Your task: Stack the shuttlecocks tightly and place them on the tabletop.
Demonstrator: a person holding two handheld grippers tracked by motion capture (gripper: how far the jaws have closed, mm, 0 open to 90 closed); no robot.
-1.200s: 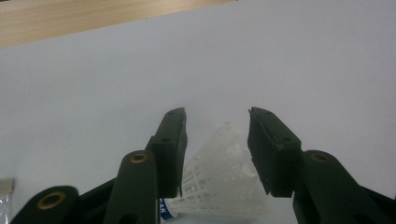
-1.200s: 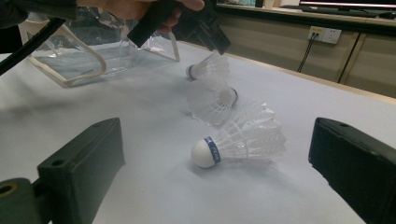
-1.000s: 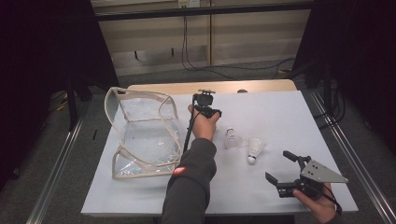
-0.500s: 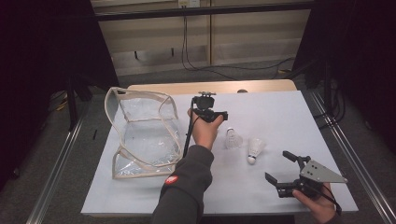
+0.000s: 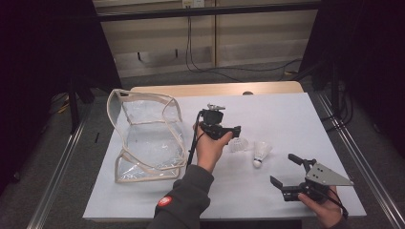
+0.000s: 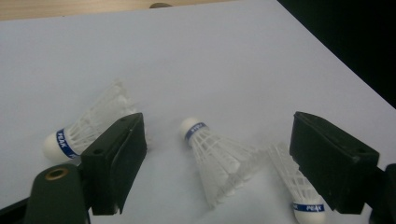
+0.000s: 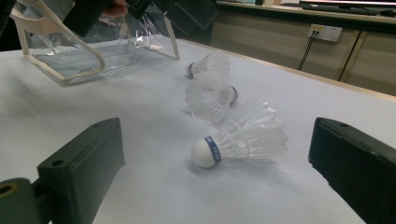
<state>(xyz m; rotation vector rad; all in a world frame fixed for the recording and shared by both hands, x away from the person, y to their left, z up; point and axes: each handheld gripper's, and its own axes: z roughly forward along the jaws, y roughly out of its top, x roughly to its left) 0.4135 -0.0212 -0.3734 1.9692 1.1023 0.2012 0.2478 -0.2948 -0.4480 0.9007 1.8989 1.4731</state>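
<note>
the left tool [image 5: 228, 132] hangs over three shuttlecocks [image 6: 215, 154] lying on the white counter [image 5: 286, 114], its jaws just opened wide with nothing gripped. the right tool [image 5: 285, 174] rests nearby, open and empty, beside the clear bag [image 5: 143, 138].

Left gripper [image 5: 234, 131] at frame centre, raised on bent wrist, jaws just been opening, nothing clamped. Right gripper [image 5: 285, 172] lower right, jaws spread wide, empty.

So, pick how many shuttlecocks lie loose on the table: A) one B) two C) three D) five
C: the left gripper view shows three on the white table: one shuttlecock behind its left jaw, a middle shuttlecock, and a third shuttlecock by its right jaw.
</note>
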